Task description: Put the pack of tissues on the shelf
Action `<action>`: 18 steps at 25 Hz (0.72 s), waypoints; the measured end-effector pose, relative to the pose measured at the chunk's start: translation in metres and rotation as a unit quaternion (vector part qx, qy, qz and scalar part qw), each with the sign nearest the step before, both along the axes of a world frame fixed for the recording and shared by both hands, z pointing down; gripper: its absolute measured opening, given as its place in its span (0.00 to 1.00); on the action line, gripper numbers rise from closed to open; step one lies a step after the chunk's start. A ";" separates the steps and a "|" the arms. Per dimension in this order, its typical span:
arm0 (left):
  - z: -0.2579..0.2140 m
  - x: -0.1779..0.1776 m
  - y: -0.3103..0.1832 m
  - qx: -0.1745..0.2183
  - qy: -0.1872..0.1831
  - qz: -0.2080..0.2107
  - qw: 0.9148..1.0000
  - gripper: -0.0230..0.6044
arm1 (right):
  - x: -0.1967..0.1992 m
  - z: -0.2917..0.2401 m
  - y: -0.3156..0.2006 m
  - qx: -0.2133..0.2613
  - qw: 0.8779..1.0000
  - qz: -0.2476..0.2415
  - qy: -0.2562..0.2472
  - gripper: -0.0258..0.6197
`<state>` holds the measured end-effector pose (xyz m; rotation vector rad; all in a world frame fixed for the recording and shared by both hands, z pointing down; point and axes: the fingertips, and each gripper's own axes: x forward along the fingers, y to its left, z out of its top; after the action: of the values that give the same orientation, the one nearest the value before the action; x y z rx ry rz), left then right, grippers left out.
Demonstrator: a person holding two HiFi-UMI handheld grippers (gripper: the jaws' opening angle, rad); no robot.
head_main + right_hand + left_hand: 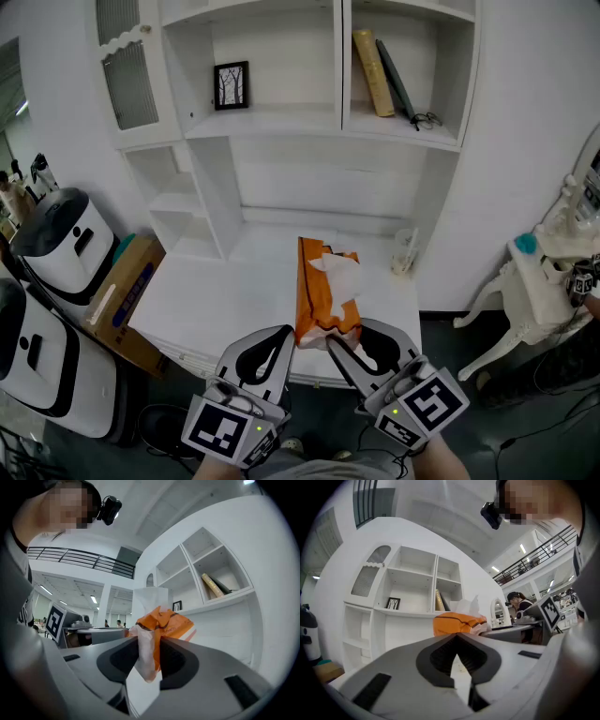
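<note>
Item: pack of tissues, orange wrapper, white tissue poking from the top, lying lengthwise over the front of the white bench, below the shelf; whether it rests on the bench cannot be told. Your right gripper: fingers clenched on the crimped near end of the wrapper. Your left gripper: fingers closed tip to tip, nothing between them, just beside the pack's near end. On the shelf: framed picture, two leaning books.
</note>
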<state>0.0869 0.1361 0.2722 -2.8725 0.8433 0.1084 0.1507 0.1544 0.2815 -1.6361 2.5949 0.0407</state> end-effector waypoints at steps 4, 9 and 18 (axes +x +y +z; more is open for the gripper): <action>0.004 -0.005 -0.005 -0.005 0.001 0.000 1.000 0.05 | -0.005 0.002 -0.005 0.002 1.000 0.002 0.001 0.25; 0.007 -0.008 -0.012 -0.010 -0.002 0.000 1.000 0.05 | -0.008 0.005 -0.011 0.000 1.000 0.001 0.001 0.25; 0.009 -0.027 -0.036 -0.018 -0.003 0.004 1.000 0.05 | -0.029 0.006 -0.035 -0.011 1.000 0.003 0.008 0.25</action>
<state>0.0596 0.1003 0.2814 -2.9094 0.8406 0.0871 0.1221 0.1193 0.2878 -1.6562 2.6116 0.0266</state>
